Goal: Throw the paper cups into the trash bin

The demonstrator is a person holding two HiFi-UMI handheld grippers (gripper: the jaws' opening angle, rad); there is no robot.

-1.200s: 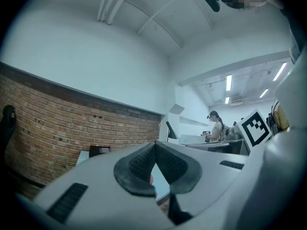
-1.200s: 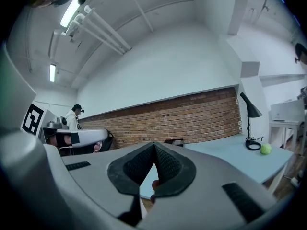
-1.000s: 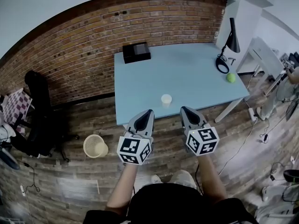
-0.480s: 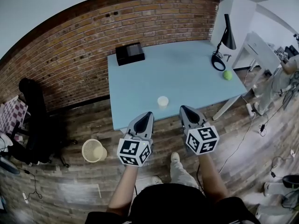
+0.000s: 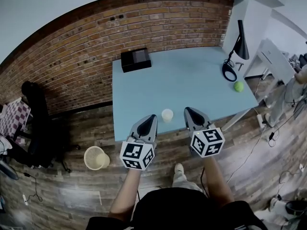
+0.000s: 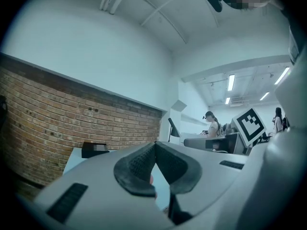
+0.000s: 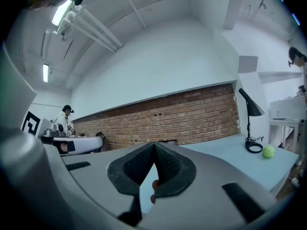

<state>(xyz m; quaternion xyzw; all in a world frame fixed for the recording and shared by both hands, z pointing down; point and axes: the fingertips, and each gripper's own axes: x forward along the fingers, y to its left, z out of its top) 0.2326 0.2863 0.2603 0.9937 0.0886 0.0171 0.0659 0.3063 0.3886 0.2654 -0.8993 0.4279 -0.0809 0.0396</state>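
The paper cup (image 5: 167, 115), at the near edge of the surface (image 5: 192, 80), looks light and crushable, so pinch its rim gently. The left tool (image 5: 153, 116) and right tool (image 5: 187, 110) are closed and empty.

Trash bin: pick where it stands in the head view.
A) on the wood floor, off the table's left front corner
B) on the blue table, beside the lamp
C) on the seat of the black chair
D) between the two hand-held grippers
A: the trash bin stands on the wood floor, just off the left front corner of the blue table.
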